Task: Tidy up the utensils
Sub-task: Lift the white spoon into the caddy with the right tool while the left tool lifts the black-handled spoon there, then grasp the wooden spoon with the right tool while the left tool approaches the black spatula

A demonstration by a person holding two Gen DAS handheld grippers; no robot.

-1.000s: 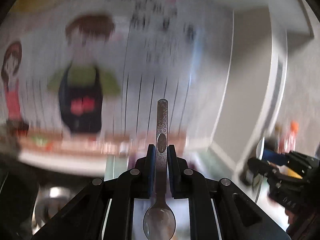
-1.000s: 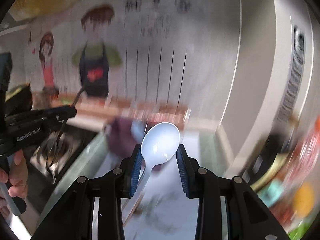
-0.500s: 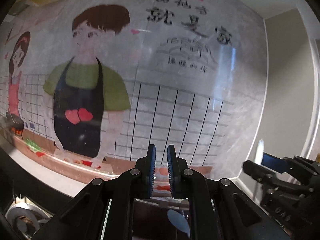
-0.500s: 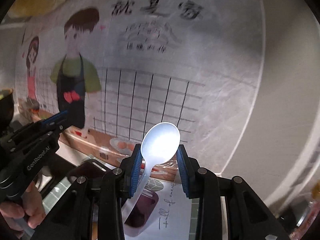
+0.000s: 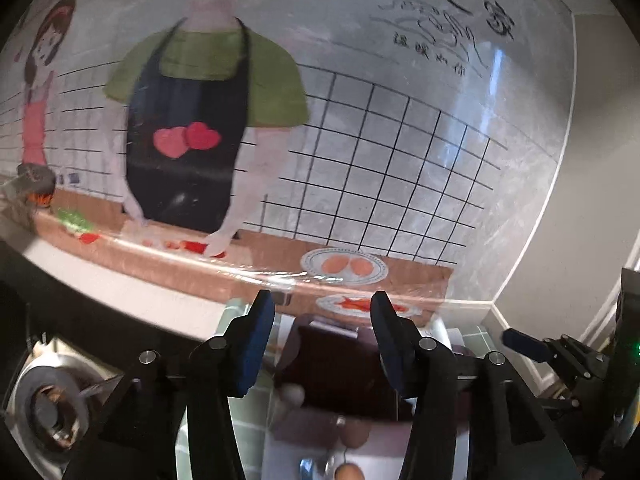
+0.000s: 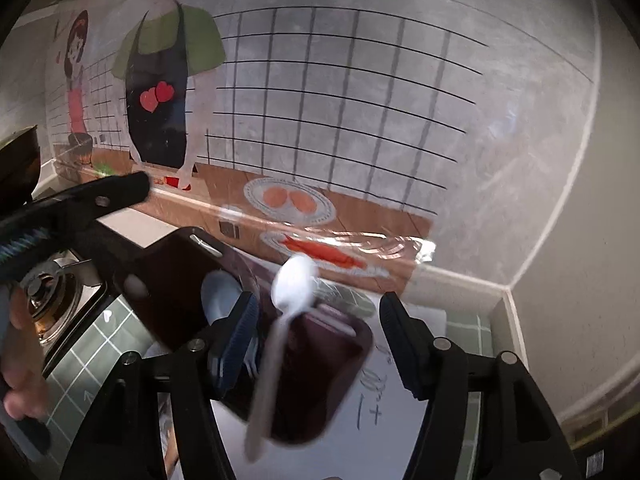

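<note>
Item: right gripper [image 6: 316, 334] — jaws spread wide, nothing clamped. White spoon [image 6: 280, 332], blurred, lies between the parted fingers at lower centre of the right view, bowl up toward frame centre, handle slanting to the lower left; it appears loose and dropping, touching neither pad so far as the blur allows. Directly beneath it: dark holder [image 6: 304, 376], a maroon open-topped container on the counter, with a pale-blue spoon [image 6: 218, 294] already inside at its left. Item: left gripper [image 5: 322, 332] — jaws likewise apart and empty, poised above the same holder [image 5: 336, 364] at lower centre of the left view; contents there too blurred to name. Stove burner [image 6: 44, 292] at left edge, well apart. Step judged in hand: release of utensils into the holder. Next move calls for lifting both grippers clear of the rim — then checking the spoon has settled inside, not across the edge.
</note>
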